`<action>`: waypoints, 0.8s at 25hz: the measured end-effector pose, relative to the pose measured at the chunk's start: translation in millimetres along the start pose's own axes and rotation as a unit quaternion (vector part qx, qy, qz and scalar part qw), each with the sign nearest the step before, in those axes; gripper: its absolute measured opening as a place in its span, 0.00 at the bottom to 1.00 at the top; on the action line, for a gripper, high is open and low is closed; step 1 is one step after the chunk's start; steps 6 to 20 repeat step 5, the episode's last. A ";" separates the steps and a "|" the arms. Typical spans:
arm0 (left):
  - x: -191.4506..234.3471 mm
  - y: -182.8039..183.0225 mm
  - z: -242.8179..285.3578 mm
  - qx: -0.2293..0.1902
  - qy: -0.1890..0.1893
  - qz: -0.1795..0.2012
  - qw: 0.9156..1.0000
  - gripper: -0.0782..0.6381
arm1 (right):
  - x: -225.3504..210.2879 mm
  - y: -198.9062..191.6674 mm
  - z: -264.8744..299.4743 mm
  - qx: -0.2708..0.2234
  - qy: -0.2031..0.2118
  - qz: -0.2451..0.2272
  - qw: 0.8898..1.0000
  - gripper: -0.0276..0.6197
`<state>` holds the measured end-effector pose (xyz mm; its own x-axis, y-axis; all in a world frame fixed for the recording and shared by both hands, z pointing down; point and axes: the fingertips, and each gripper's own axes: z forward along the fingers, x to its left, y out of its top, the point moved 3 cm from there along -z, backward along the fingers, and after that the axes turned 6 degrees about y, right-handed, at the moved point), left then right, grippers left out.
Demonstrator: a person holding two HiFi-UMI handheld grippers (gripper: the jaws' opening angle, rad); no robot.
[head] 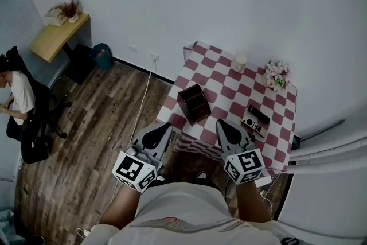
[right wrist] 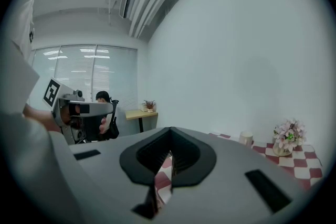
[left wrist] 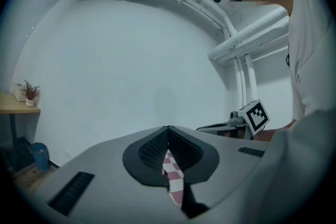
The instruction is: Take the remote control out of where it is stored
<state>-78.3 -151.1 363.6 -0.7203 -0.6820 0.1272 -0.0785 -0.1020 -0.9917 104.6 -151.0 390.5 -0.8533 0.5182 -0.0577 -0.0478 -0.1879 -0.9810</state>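
Note:
A table with a red and white checked cloth [head: 229, 94] stands ahead of me. A dark open-topped box [head: 194, 103] sits near the table's front left. To its right lie a slim black remote control [head: 258, 115] and a white device with buttons [head: 252, 124], side by side on the cloth. My left gripper [head: 165, 128] hovers at the table's front edge, left of the box, shut and empty. My right gripper [head: 220, 123] hovers between the box and the remote control, shut with nothing in it. In the gripper views both jaw pairs, left [left wrist: 168, 131] and right [right wrist: 169, 131], meet at their tips.
A white cup [head: 239, 62] and a pot of pink flowers [head: 276, 74] stand at the table's far side by the wall. A person [head: 17, 100] sits at the far left near a wooden desk [head: 57, 36]. A white cable [head: 143, 100] runs over the wooden floor.

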 end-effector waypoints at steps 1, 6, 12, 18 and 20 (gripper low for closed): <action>-0.3 -0.3 0.3 0.000 0.000 0.000 1.000 0.12 | -0.1 -0.4 -0.2 0.001 0.000 0.000 1.000 0.06; -2.4 -0.9 1.5 0.004 -0.001 0.000 1.000 0.12 | -1.1 -2.0 -1.5 0.002 0.001 0.001 1.000 0.06; -2.4 -0.9 1.5 0.004 -0.001 0.000 1.000 0.12 | -1.1 -2.0 -1.5 0.002 0.001 0.001 1.000 0.06; -2.4 -0.9 1.5 0.004 -0.001 0.000 1.000 0.12 | -1.1 -2.0 -1.5 0.002 0.001 0.001 1.000 0.06; -2.4 -0.9 1.5 0.004 -0.001 0.000 1.000 0.12 | -1.1 -2.0 -1.5 0.002 0.001 0.001 1.000 0.06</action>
